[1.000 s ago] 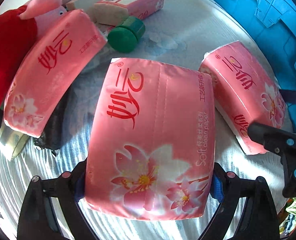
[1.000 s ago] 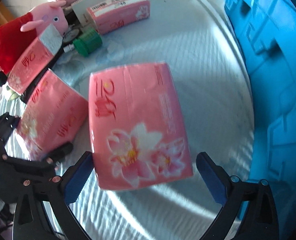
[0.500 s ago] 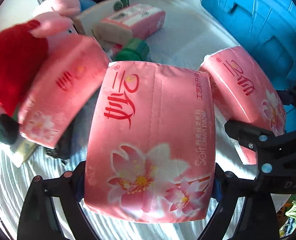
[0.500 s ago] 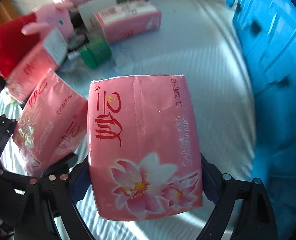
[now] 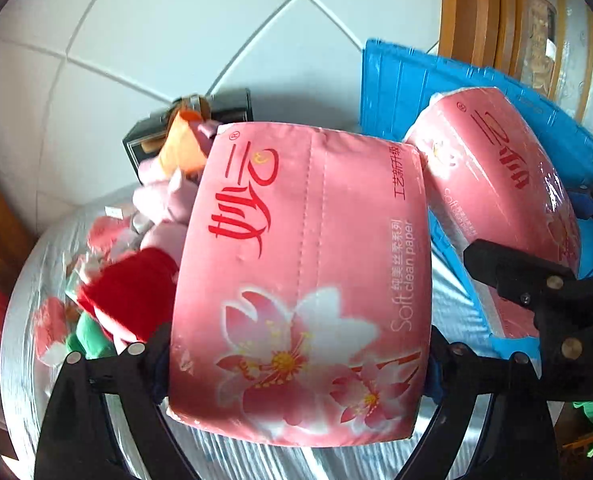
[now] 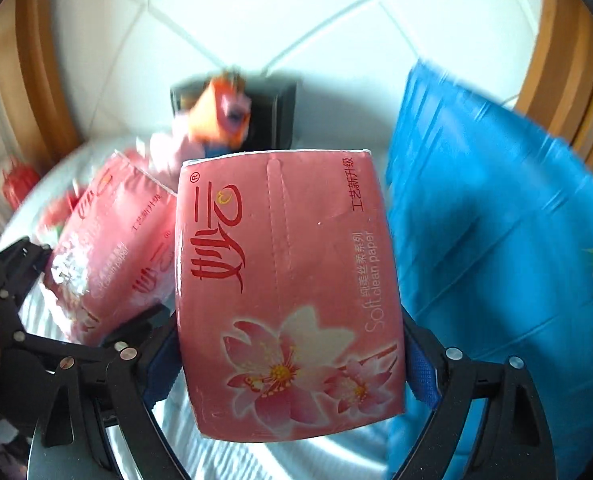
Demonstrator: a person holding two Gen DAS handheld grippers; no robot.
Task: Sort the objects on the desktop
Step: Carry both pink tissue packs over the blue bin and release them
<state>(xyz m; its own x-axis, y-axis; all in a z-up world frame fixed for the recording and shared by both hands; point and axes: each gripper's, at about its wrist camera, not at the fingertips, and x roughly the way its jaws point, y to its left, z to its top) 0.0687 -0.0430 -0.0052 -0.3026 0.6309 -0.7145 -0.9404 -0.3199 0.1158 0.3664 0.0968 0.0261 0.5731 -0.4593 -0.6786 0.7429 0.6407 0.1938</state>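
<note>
The left hand-held gripper (image 5: 296, 364) clamped one pink tissue pack (image 5: 300, 280) by its sides, lifted above the surface (image 5: 28, 300). The right hand-held gripper (image 6: 292, 368) pinched a second tissue pack (image 6: 284, 288), just at 3 o'clock of the first. Both packs were soft and slick-wrapped; they could have squeezed out, or collided before reaching the blue crate (image 6: 496, 240).

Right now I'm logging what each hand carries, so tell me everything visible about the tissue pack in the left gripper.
The tissue pack is a soft pink plastic-wrapped brick, unopened as far as visible, printed with red characters, "Soft clean paper" and pink-white blossoms. The left gripper clamps its sides, holding it lifted and tilted above the cloth-covered table; nothing else visibly touches it.
</note>
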